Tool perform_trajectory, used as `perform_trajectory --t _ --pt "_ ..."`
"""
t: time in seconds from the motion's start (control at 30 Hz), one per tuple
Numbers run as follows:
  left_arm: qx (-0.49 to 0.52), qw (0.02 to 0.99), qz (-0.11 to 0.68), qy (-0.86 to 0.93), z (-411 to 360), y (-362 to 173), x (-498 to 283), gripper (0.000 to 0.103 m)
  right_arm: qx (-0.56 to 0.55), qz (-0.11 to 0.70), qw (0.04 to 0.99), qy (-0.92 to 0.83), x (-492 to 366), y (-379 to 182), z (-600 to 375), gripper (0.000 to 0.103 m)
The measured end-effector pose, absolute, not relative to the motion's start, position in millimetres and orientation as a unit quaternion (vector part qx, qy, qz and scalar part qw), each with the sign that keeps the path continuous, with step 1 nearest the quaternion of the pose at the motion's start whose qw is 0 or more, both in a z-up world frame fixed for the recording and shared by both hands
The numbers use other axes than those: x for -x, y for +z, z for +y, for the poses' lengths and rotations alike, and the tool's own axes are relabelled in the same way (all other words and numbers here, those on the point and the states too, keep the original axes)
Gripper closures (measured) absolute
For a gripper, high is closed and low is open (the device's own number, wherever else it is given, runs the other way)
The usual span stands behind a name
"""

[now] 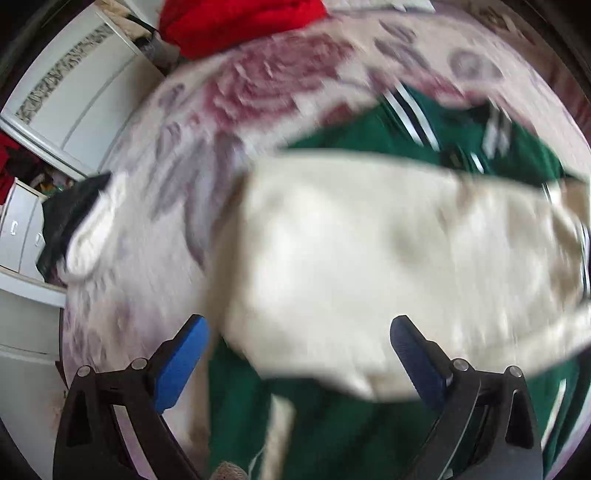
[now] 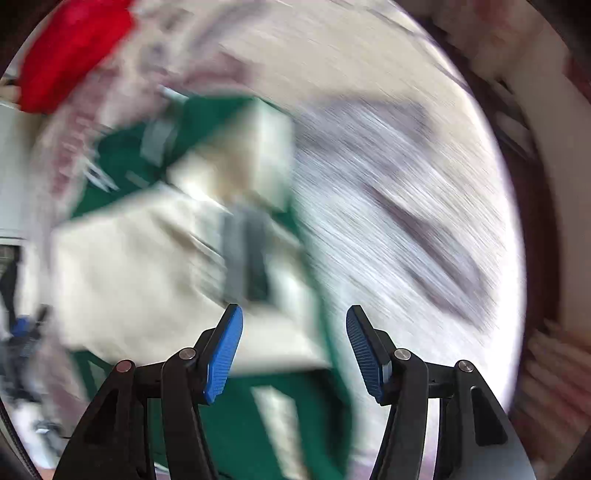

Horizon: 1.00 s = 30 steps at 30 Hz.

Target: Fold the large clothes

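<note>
A green jacket with cream sleeves lies on a flower-patterned bedspread. In the left wrist view its cream part (image 1: 388, 258) stretches across the green body (image 1: 461, 125), which has white-striped trim. My left gripper (image 1: 299, 332) hangs above it, open, with nothing between its blue pads. In the blurred right wrist view the cream sleeve (image 2: 140, 280) lies over the green cloth (image 2: 236, 424). My right gripper (image 2: 295, 321) stands open above the jacket's edge, and its blue fingers (image 2: 225, 354) hold nothing.
A red garment (image 1: 236, 22) lies at the bedspread's (image 1: 159, 206) far end, also the red garment (image 2: 70, 51) at upper left in the right view. A dark cloth (image 1: 66, 221) hangs off the bed's left edge. White cabinets (image 1: 70, 96) stand beyond.
</note>
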<state>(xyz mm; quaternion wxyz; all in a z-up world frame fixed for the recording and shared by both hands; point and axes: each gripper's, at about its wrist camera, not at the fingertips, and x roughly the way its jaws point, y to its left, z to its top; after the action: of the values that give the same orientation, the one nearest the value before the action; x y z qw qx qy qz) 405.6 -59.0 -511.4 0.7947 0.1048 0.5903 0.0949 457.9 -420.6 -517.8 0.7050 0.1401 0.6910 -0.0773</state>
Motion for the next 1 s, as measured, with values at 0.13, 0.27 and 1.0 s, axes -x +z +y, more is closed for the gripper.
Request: perform_trajectory --t 0.13,0.27,1.0 --pt "-0.134 0.772 0.615 0.082 -97.7 -542.6 -383.0 0.001 -0.112 0.74 0.661 -0.052 -415.2 -572.2 -436.4 0.042" --pt "-0.147 0.767 0.617 0.094 -106.3 -548.6 -375.5 0.001 -0.007 0.718 0.694 -0.05 -422.7 -609.3 -414.3 0.066" --pt "-0.08 0.711 0.677 0.174 53.6 -521.2 -210.0 0.001 -0.133 0.804 0.571 -0.1 -181.7 -641.8 -364.0 0.054"
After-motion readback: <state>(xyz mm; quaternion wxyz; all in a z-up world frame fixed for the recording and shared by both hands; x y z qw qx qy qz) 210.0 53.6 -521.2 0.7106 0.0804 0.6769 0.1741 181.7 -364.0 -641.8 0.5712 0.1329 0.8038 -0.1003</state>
